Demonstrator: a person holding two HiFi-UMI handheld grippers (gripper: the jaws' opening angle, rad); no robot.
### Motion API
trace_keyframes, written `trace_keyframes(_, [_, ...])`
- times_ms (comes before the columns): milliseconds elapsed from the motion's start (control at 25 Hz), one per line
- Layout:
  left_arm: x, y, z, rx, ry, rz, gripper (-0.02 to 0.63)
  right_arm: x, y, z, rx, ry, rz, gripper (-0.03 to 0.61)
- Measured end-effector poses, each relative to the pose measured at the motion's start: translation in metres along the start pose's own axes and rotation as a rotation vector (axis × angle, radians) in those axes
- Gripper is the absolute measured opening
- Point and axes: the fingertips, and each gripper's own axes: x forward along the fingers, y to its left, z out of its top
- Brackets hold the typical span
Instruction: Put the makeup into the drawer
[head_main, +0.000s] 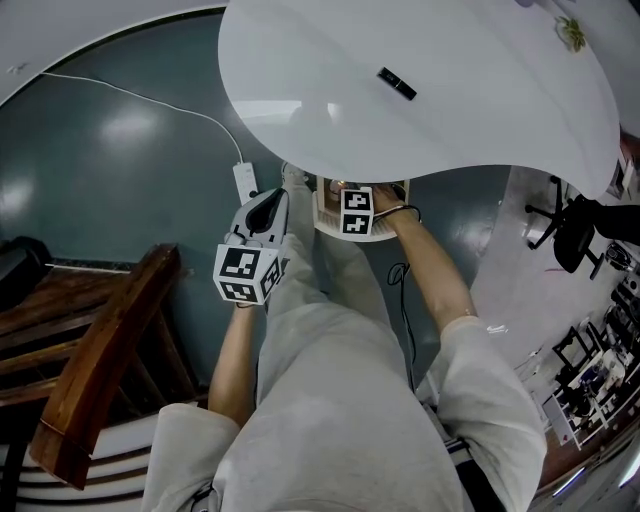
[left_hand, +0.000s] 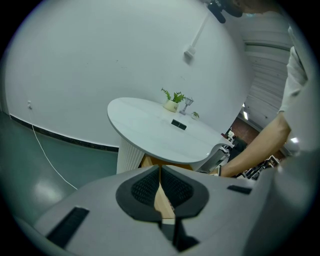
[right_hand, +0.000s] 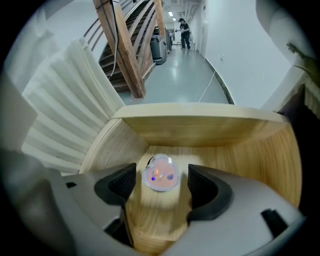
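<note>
A small clear heart-shaped makeup case (right_hand: 160, 174) lies on the wooden floor of the open drawer (right_hand: 200, 127). My right gripper (right_hand: 161, 181) points steeply down into the drawer with its jaws wide apart on either side of the case, and the pads do not touch it. In the head view the drawer (head_main: 325, 215) juts out from under the white table (head_main: 420, 90), and the right gripper (head_main: 357, 208) hangs over it. My left gripper (head_main: 262, 215) is held to the drawer's left. Its pads (left_hand: 160, 172) meet with nothing between them.
A small black object (head_main: 397, 83) and a potted plant (left_hand: 172, 100) sit on the tabletop. A power strip with a white cable (head_main: 245, 180) lies on the floor by the table's ribbed base. Wooden stairs (head_main: 90, 370) rise at the left; an office chair (head_main: 575, 235) stands at the right.
</note>
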Motion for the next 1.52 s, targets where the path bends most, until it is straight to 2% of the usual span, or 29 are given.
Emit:
trace_keyframes(160, [-0.002, -0.007, 0.006, 0.009, -0.011, -0.008, 0.017, -0.021, -0.004, 0.004, -0.034, -0.034, -0.072, 0.339])
trace_keyframes(440, [-0.002, -0.024, 0.016, 0.024, -0.034, -0.020, 0.017, -0.050, 0.003, 0.002, -0.096, -0.061, -0.135, 0.304])
trace_keyframes(760, [-0.009, -0.031, 0.031, 0.047, -0.069, -0.013, 0.017, -0.091, 0.017, 0.012, -0.112, -0.128, -0.206, 0.261])
trace_keyframes(880, [-0.012, -0.033, 0.040, 0.056, -0.083, -0.013, 0.017, -0.117, 0.020, 0.017, -0.076, -0.177, -0.243, 0.250])
trace_keyframes(1080, [-0.016, -0.039, 0.047, 0.072, -0.098, -0.019, 0.017, -0.171, 0.014, 0.029, 0.074, -0.296, -0.315, 0.241])
trace_keyframes(1360, [-0.016, -0.054, 0.055, 0.092, -0.116, -0.036, 0.017, -0.264, -0.038, 0.032, 0.517, -0.610, -0.382, 0.208])
trace_keyframes(1520, [-0.016, -0.059, 0.060, 0.100, -0.126, -0.039, 0.017, -0.300, -0.083, 0.014, 0.659, -0.709, -0.435, 0.201])
